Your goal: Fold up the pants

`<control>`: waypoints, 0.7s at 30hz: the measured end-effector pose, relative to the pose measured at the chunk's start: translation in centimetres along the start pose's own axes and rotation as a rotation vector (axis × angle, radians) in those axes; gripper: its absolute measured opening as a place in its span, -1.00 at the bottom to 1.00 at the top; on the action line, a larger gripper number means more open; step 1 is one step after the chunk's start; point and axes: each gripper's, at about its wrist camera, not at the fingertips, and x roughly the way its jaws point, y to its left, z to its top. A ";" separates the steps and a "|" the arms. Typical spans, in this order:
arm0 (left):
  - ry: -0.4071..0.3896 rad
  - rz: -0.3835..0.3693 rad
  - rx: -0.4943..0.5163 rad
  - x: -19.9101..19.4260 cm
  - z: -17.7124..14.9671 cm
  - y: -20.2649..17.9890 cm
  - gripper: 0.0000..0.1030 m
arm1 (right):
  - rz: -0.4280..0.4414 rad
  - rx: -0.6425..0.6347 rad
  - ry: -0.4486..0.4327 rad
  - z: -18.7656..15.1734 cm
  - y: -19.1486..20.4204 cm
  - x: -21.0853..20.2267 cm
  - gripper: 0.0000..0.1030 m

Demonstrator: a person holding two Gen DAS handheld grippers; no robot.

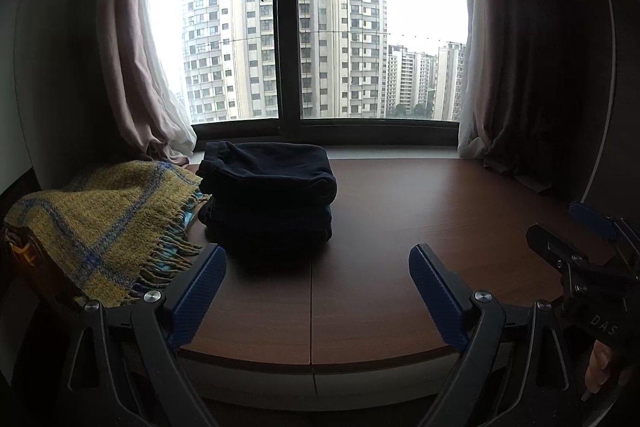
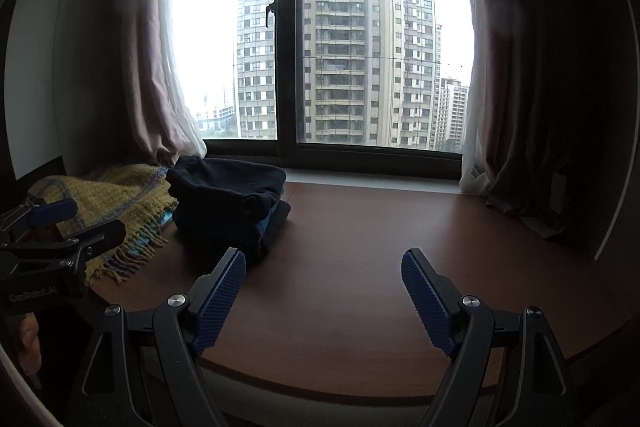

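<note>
Dark navy pants [image 1: 268,195] lie folded in a compact stack on the brown wooden platform [image 1: 420,219] near the window. They also show in the right wrist view [image 2: 228,203], at the left. My left gripper [image 1: 316,255] is open and empty, hovering just short of the stack. My right gripper [image 2: 324,263] is open and empty, to the right of the stack and apart from it. The right gripper also shows at the right edge of the left wrist view [image 1: 576,239]. The left gripper appears at the left edge of the right wrist view [image 2: 72,223].
A yellow and blue fringed blanket [image 1: 104,219] lies left of the pants, touching them. Curtains [image 1: 132,75] hang at both sides of a large window [image 1: 340,27]. The platform's front edge [image 1: 312,359] runs just below my fingers.
</note>
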 end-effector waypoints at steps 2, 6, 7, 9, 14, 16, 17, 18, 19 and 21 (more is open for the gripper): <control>0.005 -0.002 -0.003 -0.1 -0.2 -0.2 0.83 | -0.003 0.000 0.006 -0.3 -0.1 -0.1 0.58; 0.011 -0.006 0.004 -0.2 -0.3 -0.5 0.83 | -0.008 0.005 0.018 -0.7 -0.3 -0.3 0.58; 0.012 -0.006 0.005 -0.3 -0.3 -0.6 0.83 | -0.009 0.006 0.020 -0.8 -0.4 -0.4 0.58; 0.010 -0.006 0.007 -0.3 -0.3 -0.7 0.83 | -0.010 0.007 0.022 -0.9 -0.4 -0.5 0.58; 0.013 -0.009 0.003 -0.2 -0.4 -0.8 0.84 | -0.015 0.007 0.022 -0.9 -0.6 -0.7 0.58; 0.017 -0.008 0.001 -0.2 -0.4 -0.9 0.86 | -0.018 0.009 0.022 -1.0 -0.7 -0.7 0.58; 0.019 -0.008 0.001 -0.2 -0.5 -0.9 0.88 | -0.020 0.011 0.022 -1.0 -0.8 -0.7 0.58; 0.023 -0.007 -0.002 0.0 -0.4 -0.9 0.89 | -0.020 0.012 0.023 -1.0 -0.8 -0.6 0.58; 0.027 -0.006 -0.005 0.0 -0.5 -1.0 0.89 | -0.022 0.012 0.025 -1.0 -0.9 -0.6 0.58; 0.031 -0.007 -0.010 0.1 -0.5 -1.0 0.90 | -0.024 0.013 0.029 -1.1 -1.0 -0.5 0.58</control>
